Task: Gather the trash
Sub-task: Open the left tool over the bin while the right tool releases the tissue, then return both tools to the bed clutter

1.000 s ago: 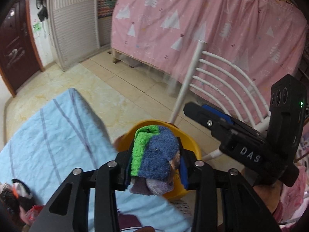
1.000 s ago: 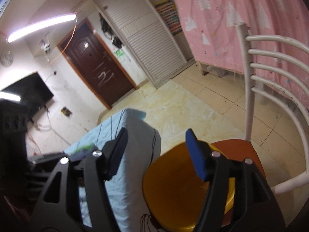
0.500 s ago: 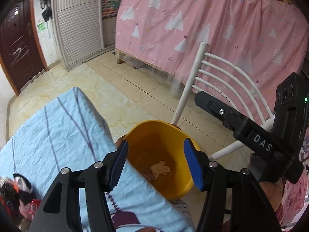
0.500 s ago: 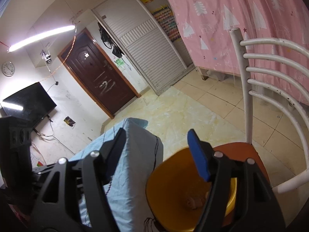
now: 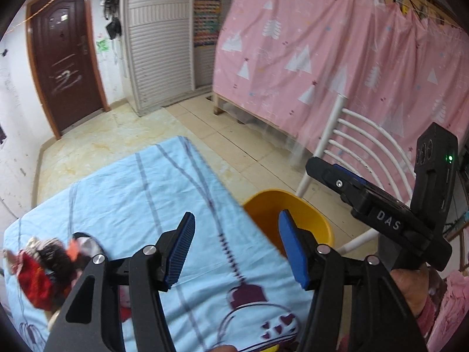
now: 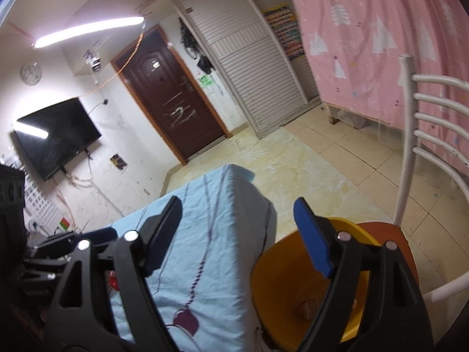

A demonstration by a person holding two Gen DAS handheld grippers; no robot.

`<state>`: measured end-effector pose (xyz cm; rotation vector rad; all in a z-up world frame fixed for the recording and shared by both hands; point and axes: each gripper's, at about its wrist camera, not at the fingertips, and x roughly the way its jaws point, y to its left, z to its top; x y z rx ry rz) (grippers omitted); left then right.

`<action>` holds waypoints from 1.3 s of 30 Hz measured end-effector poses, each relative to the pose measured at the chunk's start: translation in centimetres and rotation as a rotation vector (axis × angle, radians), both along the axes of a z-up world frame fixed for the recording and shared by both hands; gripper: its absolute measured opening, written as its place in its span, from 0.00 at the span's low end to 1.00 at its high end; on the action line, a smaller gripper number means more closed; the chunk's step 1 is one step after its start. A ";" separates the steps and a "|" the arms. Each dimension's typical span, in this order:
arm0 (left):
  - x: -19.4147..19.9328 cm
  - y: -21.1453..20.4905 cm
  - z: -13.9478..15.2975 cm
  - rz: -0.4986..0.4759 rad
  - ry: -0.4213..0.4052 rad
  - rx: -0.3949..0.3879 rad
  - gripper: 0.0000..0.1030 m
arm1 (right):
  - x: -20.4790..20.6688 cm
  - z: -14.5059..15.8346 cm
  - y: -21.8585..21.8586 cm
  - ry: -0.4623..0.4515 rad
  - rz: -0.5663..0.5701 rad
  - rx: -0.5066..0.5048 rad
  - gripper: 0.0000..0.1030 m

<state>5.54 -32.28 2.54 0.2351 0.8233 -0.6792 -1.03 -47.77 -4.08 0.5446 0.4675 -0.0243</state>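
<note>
My left gripper point(image 5: 236, 233) is open and empty above the right edge of the table with the light blue cloth point(image 5: 123, 199). A yellow bucket point(image 5: 304, 214) stands on a chair just right of the table; it also shows in the right wrist view point(image 6: 281, 267), with a small brown scrap point(image 6: 306, 308) at its bottom. A heap of red, black and white trash point(image 5: 44, 267) lies at the cloth's left edge. My right gripper point(image 6: 239, 220) is open and empty, held over the gap between the table and the bucket; its body shows in the left wrist view point(image 5: 378, 211).
The bucket rests on the orange seat point(image 6: 401, 252) of a white chair point(image 5: 366, 143). A pink curtain point(image 5: 337, 50) hangs behind it. A brown door point(image 5: 64, 67), a white slatted cupboard point(image 5: 161, 41) and a wall television point(image 6: 55, 138) stand beyond the tiled floor point(image 5: 228, 135).
My left gripper held a green and blue cloth over the bucket, opened and let it go. It has since swung left, back over the table. The right gripper stayed open.
</note>
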 end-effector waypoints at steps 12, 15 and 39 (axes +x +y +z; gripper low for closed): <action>1.3 6.5 1.1 0.143 -0.028 -0.015 0.50 | 1.8 0.4 5.9 0.010 0.153 -0.076 0.77; 1.5 8.0 1.3 0.173 -0.040 -0.015 0.50 | 2.1 0.3 7.4 0.016 0.191 -0.090 0.78; 7.0 22.8 -1.7 0.511 0.012 -0.001 0.57 | 6.4 -2.5 20.1 0.133 0.469 -0.179 0.88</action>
